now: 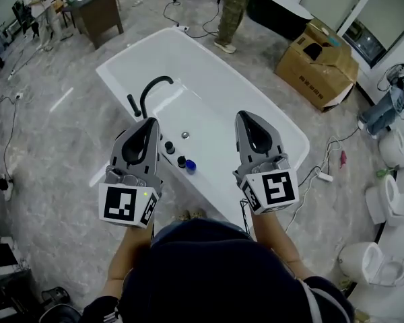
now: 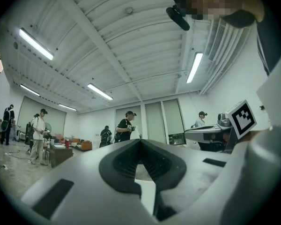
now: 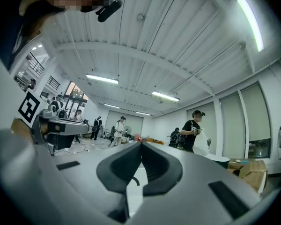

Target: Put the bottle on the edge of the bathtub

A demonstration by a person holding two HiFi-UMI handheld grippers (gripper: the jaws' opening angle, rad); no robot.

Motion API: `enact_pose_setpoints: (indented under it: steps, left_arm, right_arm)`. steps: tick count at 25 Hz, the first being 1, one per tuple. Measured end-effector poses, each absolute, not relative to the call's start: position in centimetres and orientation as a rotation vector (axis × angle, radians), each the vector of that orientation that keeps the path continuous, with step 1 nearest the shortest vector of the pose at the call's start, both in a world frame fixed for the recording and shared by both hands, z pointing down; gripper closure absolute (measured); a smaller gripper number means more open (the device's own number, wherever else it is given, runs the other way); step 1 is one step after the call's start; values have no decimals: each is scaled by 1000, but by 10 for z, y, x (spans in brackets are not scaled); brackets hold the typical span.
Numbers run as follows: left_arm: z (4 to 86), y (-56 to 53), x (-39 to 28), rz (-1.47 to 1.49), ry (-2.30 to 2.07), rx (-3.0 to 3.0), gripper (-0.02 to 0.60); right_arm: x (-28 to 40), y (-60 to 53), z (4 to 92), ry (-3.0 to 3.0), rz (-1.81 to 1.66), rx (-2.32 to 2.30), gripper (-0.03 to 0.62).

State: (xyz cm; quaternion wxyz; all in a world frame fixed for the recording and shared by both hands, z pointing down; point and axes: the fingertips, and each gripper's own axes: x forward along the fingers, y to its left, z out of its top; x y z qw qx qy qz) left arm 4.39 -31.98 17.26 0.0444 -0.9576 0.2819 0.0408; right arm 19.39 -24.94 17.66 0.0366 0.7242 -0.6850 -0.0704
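Observation:
A white bathtub lies ahead of me, with a black curved faucet on its near left rim. A small blue-topped thing, which looks like the bottle, stands on that rim beside two black knobs. My left gripper is held up over the rim, just left of the knobs, shut and holding nothing. My right gripper is raised over the tub's near right side, also shut and holding nothing. Both gripper views point upward at the ceiling, the left gripper and the right gripper each with tips touching.
A cardboard box sits beyond the tub at right. Toilets line the right edge. A person stands at the tub's far end, near a brown table. Cables trail across the grey floor.

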Motion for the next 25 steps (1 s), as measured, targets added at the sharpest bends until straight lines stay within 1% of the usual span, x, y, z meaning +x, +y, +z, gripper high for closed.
enact_pose_setpoints:
  steps: [10, 25]
  left_arm:
    - [174, -312, 49, 116, 842, -2927, 558]
    - [186, -308, 54, 102, 807, -2970, 558]
  right_arm:
    - [195, -242, 177, -2091, -247, 2187, 566]
    - [191, -246, 187, -2127, -193, 2161, 566]
